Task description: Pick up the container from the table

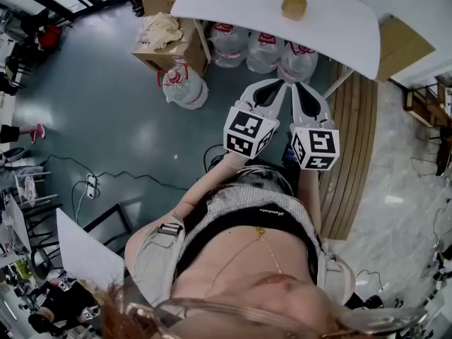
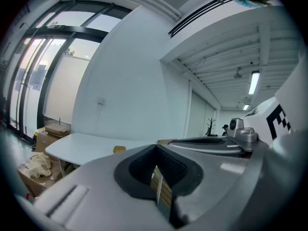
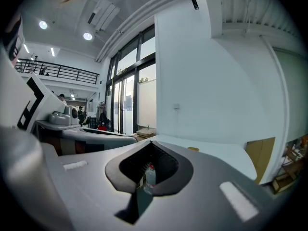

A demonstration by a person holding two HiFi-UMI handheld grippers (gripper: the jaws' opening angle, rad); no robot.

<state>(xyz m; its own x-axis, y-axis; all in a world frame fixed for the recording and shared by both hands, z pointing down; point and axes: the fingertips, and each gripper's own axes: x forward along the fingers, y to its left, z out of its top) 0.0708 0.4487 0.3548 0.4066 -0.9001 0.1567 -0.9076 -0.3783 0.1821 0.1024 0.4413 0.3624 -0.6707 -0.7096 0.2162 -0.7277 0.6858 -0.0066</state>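
A small tan container (image 1: 294,6) stands on the white table (image 1: 233,9), well ahead of both grippers. My left gripper (image 1: 277,85) and right gripper (image 1: 299,86) are side by side in front of the table's near edge, pointing at it, each with its jaws together and nothing between them. In the left gripper view the container (image 2: 119,149) shows on the table (image 2: 82,146) just left of the shut gripper (image 2: 157,146). From the right gripper view the container (image 3: 193,149) sits on the table (image 3: 231,158), to the right of the shut gripper (image 3: 151,143).
Three large water jugs (image 1: 263,51) stand under the table, and another jug (image 1: 185,87) is on the floor beside a cardboard box (image 1: 166,44). A wooden slatted strip (image 1: 353,140) runs along the right. A power strip with cables (image 1: 90,184) lies on the floor at left.
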